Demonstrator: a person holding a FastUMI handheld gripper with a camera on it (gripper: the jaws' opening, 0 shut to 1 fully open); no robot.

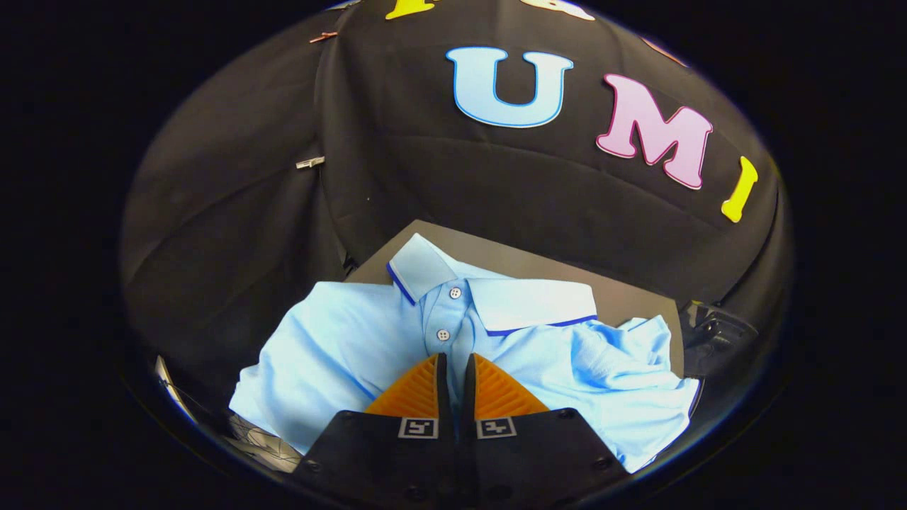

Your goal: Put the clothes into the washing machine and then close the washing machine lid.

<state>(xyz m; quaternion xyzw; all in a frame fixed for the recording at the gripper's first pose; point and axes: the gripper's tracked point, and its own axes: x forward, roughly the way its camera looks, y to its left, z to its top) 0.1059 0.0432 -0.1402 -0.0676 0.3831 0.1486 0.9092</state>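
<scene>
No word, brand or number can be read on any object here. The nearest thing to a sign is a pair of small square coded markers (418,428), black patterns on white (machine codes, not letters). One sits on the near base of each finger of the gripper (453,358), left and right side by side. The fingers are drawn almost together, their tips over the placket of the pale blue polo shirt (340,347); whether any cloth is pinched between them cannot be told. Nothing legible stands on the shirt's collar, placket or its two plain buttons (443,335).
</scene>
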